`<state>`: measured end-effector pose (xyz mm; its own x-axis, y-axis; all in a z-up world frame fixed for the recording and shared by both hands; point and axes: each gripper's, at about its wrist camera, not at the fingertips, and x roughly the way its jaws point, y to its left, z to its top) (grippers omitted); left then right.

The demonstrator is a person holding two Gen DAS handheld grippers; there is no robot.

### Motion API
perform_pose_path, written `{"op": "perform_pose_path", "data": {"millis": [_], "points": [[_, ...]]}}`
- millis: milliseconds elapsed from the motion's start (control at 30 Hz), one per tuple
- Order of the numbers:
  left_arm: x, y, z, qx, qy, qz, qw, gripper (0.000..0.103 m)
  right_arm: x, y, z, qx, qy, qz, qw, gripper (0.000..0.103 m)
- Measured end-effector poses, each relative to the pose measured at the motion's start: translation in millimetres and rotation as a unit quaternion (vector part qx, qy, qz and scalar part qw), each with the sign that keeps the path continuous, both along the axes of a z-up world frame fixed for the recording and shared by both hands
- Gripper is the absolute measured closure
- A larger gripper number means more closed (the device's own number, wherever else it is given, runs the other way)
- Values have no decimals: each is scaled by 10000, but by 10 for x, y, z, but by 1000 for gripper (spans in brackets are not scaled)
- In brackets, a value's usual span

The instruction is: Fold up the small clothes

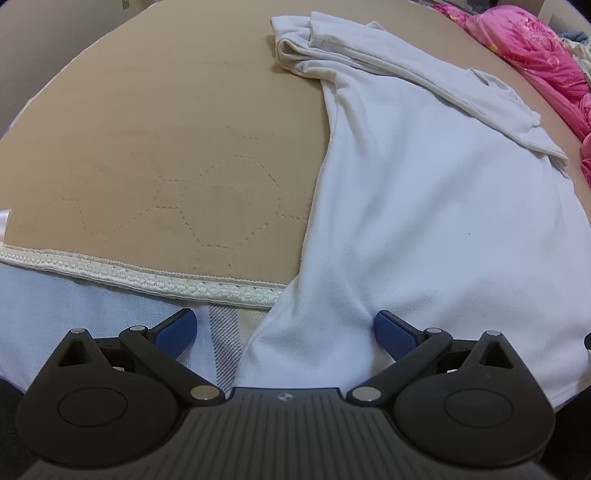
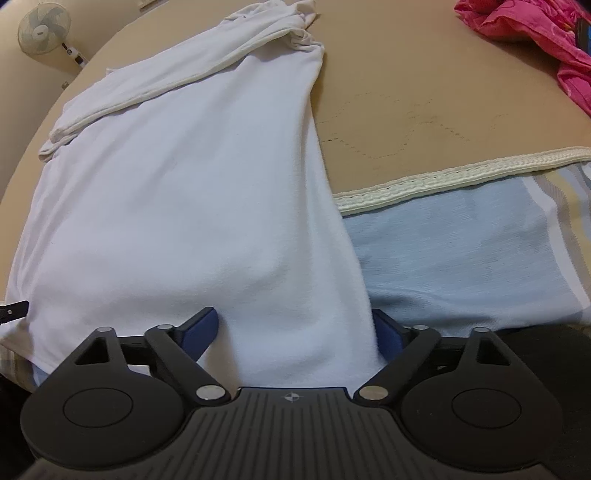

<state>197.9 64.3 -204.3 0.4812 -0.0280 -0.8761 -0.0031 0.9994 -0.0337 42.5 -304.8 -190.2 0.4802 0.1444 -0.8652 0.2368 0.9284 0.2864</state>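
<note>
Fabric fills both of my views: a white garment (image 1: pixel 424 206) lies spread on a tan quilted mattress pad (image 1: pixel 155 147), its near hem hanging over the pad's cream braided trim (image 1: pixel 147 277) onto the pale blue sheet (image 1: pixel 55 325) below. Taking the garment as my landmark, left of it in the left wrist view is bare pad with stitched hexagons. My left claw (image 1: pixel 284 332) stands wide open at the garment's near left corner; cloth runs between the blue pads (image 1: pixel 177 328), and the right pad looks to be against a fold, though neither squeezes it. At the garment's far end the sleeves are folded across the body. My right claw (image 2: pixel 295 328) is also spread open at the near right corner, cloth between its pads, unclamped. Right of the garment lies more pad, then a pink quilt (image 2: pixel 535 33) far off.
</note>
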Motion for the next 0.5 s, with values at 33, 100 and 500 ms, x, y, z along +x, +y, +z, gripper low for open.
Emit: {"op": "perform_pose_path", "data": {"millis": [33, 100, 500], "points": [[1, 0, 2, 0, 11, 3, 10000, 0, -1, -4, -9, 22, -9, -3, 10000, 11], [-1, 5, 6, -14, 49, 21, 10000, 0, 9, -21, -24, 103, -13, -14, 9999, 8], [32, -33, -3, 7, 282, 95, 9996, 0, 26, -28, -67, 302, -81, -61, 9995, 2]]}}
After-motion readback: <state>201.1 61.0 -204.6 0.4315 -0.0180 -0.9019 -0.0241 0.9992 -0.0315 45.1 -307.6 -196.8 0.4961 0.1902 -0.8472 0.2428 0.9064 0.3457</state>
